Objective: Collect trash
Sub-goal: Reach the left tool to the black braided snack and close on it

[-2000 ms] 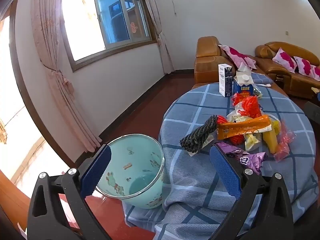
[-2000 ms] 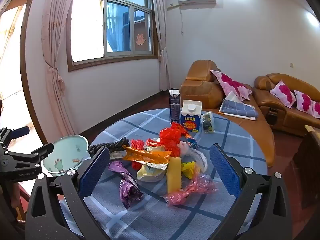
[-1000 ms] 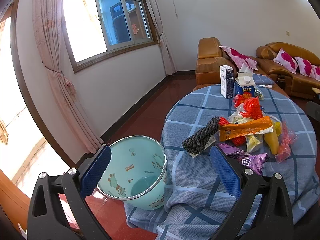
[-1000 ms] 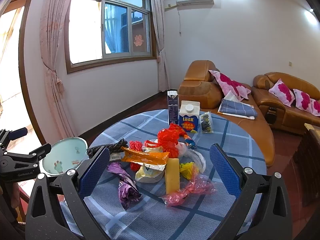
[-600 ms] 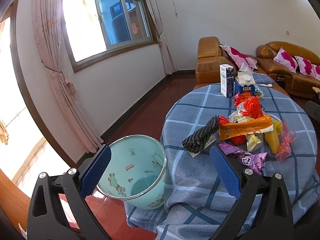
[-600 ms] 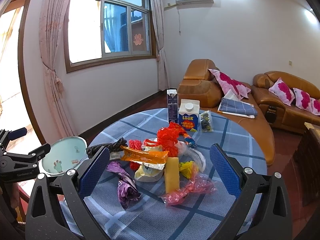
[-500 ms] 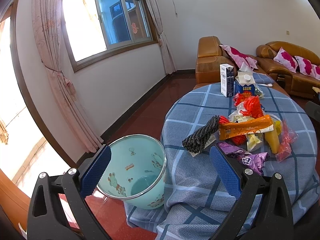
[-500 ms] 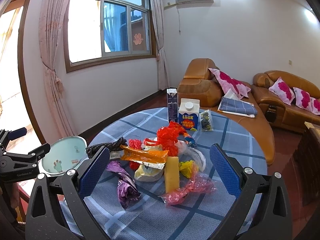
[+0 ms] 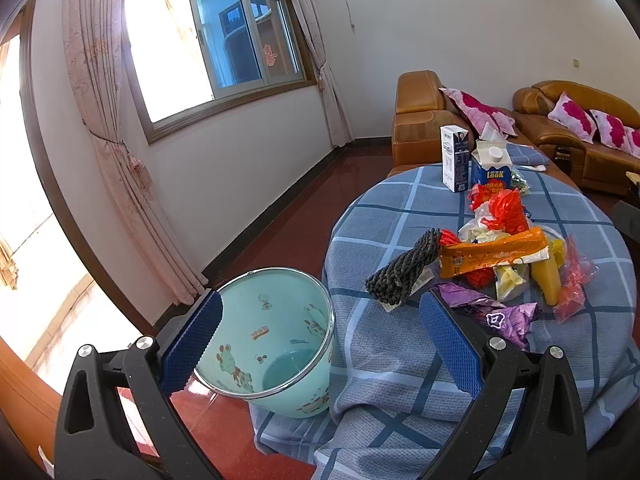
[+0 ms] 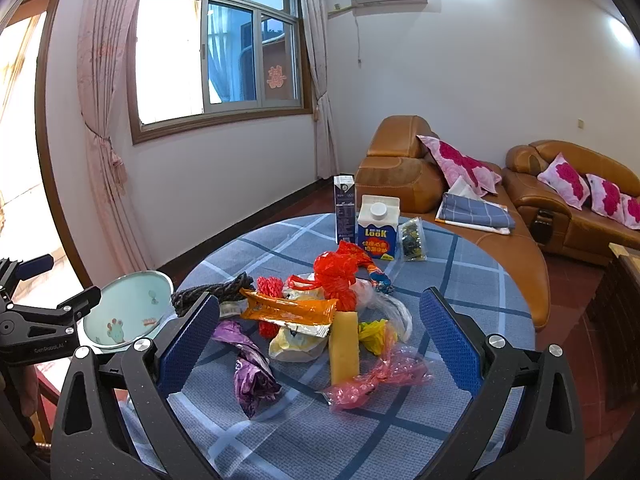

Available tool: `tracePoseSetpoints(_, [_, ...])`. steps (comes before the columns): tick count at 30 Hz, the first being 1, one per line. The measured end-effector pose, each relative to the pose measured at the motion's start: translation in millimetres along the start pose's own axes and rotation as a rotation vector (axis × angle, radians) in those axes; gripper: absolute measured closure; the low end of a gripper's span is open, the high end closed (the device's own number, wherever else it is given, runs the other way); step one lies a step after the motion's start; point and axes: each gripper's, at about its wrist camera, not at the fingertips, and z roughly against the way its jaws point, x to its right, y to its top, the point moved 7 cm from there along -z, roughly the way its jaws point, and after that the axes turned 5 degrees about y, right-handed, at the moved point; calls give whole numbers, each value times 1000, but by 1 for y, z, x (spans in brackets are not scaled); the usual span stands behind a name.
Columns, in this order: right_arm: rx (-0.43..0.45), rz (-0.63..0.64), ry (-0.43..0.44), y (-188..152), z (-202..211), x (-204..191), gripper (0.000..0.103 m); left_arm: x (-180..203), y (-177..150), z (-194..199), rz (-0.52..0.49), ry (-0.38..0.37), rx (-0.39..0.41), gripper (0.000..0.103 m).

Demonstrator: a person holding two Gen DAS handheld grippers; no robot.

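A pile of trash lies on the round table with the blue checked cloth (image 10: 460, 280): an orange wrapper (image 10: 288, 310), a purple foil wrapper (image 10: 252, 376), a yellow tube (image 10: 344, 348), a pink plastic wrapper (image 10: 376, 380), red plastic (image 10: 336, 272) and a dark rope bundle (image 10: 216, 292). A mint green bin (image 9: 272, 340) stands on the floor at the table's left edge. My left gripper (image 9: 320, 344) is open and empty, above the bin and table edge. My right gripper (image 10: 320, 344) is open and empty, above the pile's near side.
Two cartons (image 10: 376, 232) and a small dark packet (image 10: 412, 240) stand at the table's far side. Brown leather sofas (image 10: 400, 176) with pink cushions sit behind. A window and curtains (image 10: 100, 120) are at the left. The left gripper also shows in the right wrist view (image 10: 44, 320).
Both views have shifted only slightly. Both grippers stay open and empty, and nothing on the table has moved.
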Motion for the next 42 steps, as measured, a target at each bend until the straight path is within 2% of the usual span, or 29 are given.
tracePoseSetpoints(32, [-19, -6, -9, -9, -7, 5, 5, -2, -6, -9, -17, 17, -22, 6])
tracePoseSetpoints(37, [-27, -13, -29, -15, -15, 13, 5, 3, -12, -22, -33, 32, -41, 6])
tracePoseSetpoints(42, [-45, -21, -85, -30, -33, 32, 5, 9, -17, -50, -33, 43, -79, 6])
